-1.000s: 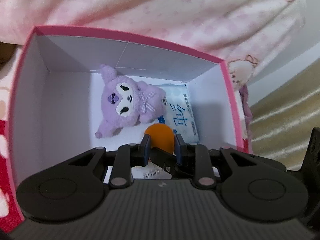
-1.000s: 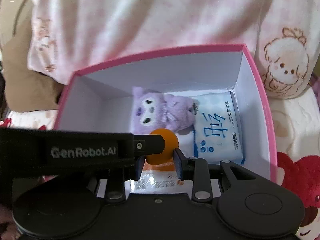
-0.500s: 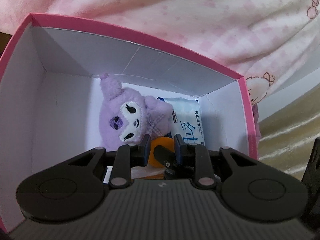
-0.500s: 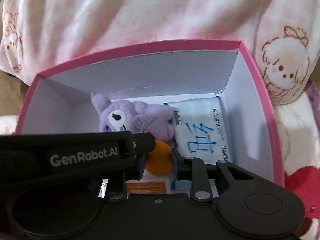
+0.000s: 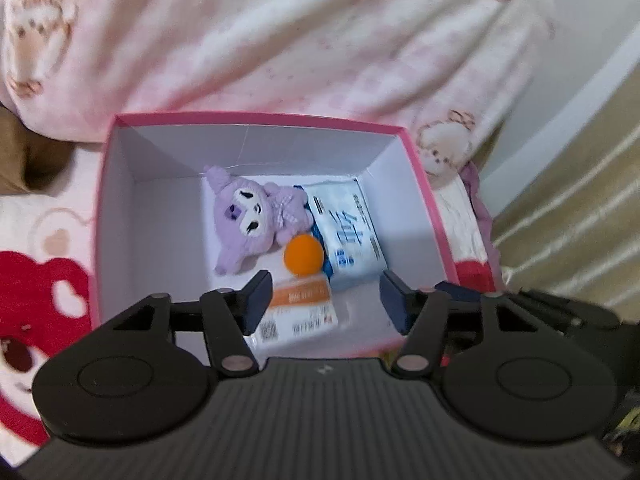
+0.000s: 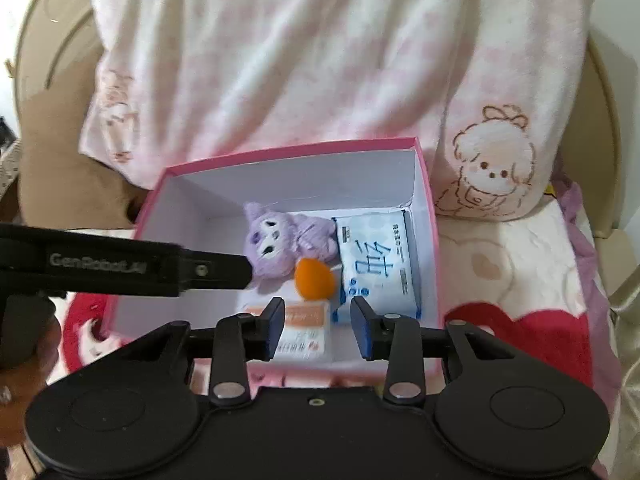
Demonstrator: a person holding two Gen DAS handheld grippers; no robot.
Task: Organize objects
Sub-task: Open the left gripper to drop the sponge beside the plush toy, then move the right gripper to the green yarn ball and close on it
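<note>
our left gripper (image 5: 322, 300) has just been opening and stands wide, empty; the right gripper (image 6: 318, 322) has parted narrowly, also empty. the orange ball (image 5: 303, 256) rests just ahead in the pink box (image 5: 256, 119) — we should lift straight clear of the rim.

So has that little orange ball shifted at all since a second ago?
Cannot tell. The orange ball lies free in the pink box, between purple plush and wipes pack, as before; the cameras moved.

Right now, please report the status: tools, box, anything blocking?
Left tool and right tool open, jaws just opening, nothing held. Orange ball, plush, wipes pack inside pink box. Nothing blocking.
</note>
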